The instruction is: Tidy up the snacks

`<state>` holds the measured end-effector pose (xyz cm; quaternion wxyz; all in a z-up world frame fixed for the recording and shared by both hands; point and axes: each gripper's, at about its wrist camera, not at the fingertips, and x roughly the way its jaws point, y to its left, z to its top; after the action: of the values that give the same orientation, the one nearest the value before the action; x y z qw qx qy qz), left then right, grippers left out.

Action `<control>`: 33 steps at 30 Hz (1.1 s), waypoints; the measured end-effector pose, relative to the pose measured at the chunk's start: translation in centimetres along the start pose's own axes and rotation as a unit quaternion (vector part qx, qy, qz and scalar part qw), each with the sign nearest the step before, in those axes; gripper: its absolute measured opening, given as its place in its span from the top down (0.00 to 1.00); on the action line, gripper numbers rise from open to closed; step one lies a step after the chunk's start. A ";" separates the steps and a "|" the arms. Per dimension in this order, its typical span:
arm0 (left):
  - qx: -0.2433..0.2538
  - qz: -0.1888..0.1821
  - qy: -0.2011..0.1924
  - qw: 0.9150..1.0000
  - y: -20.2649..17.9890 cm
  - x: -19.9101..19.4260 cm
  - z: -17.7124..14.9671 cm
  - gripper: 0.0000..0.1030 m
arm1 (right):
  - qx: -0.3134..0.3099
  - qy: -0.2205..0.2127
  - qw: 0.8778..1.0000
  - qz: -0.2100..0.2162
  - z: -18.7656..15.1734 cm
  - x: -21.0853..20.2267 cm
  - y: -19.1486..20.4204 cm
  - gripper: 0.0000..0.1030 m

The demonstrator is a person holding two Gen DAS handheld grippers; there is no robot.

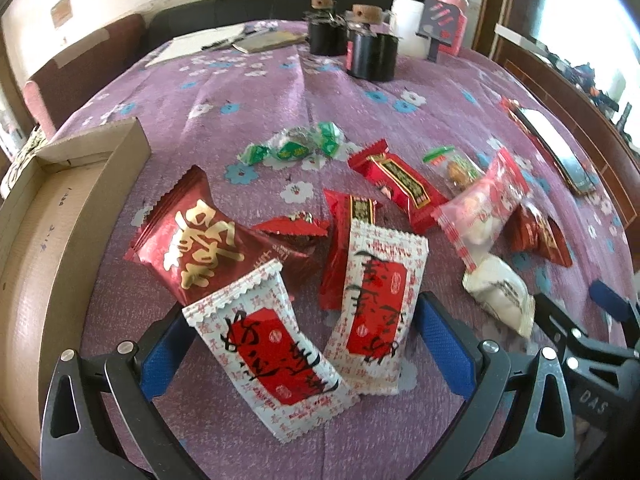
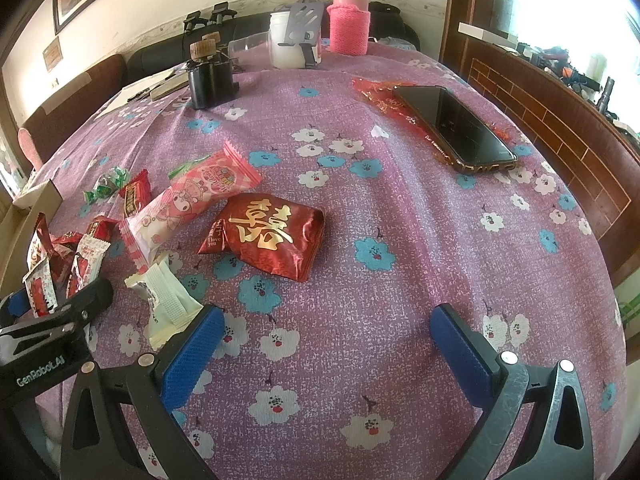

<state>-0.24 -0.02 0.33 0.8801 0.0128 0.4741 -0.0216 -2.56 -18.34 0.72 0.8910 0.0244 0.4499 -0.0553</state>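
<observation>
Snacks lie scattered on a purple floral tablecloth [image 1: 248, 92]. My left gripper [image 1: 304, 344] is open just above the cloth. A white-and-red packet [image 1: 276, 356] lies between its blue fingers, and a second one like it [image 1: 380, 300] leans in beside the right finger. Beyond them are a dark red packet with gold writing [image 1: 196, 240], two red bars [image 1: 400, 184], green candies [image 1: 296, 146] and a pink packet [image 1: 488, 204]. My right gripper [image 2: 326, 344] is open over bare cloth. A cream packet [image 2: 168, 304] lies at its left finger and a red gold-lettered packet [image 2: 272, 236] lies ahead of it.
An open cardboard box [image 1: 60, 220] sits at the table's left edge. A phone [image 2: 456, 128] lies on a red wrapper at the right. Black cork-topped jars [image 1: 368, 56], a pink knitted bottle [image 2: 348, 28] and papers stand at the back. A wooden panel [image 2: 560, 128] borders the right side.
</observation>
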 end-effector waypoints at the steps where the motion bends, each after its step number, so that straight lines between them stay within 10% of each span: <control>1: 0.005 -0.002 0.004 1.000 0.0 -0.2 -0.1 0.00 | -0.001 0.006 1.000 0.002 0.1 0.0 0.0 0.00; 17: 0.032 -0.056 0.011 0.998 0.6 -2.4 -2.5 0.00 | 0.004 0.029 1.000 -0.005 -0.4 -0.6 -0.1 0.00; 21: 0.007 -0.090 -0.041 0.995 3.1 -6.4 -2.3 0.00 | 0.016 0.024 0.999 -0.016 -0.8 -1.4 -0.5 0.00; 29: -0.054 -0.091 -0.127 0.986 10.5 -13.1 -1.0 0.00 | 0.013 -0.147 0.989 0.023 -1.4 -9.1 -0.7 0.03; 33: -0.079 -0.074 -0.173 0.979 12.3 -15.1 -1.6 0.00 | 0.019 -0.166 0.985 0.040 -1.0 -9.7 -0.6 0.03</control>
<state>-9.29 12.76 12.05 0.9430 -0.0960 0.3145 -0.0507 -9.13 -18.08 7.93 0.9541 0.0500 0.2935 -0.0318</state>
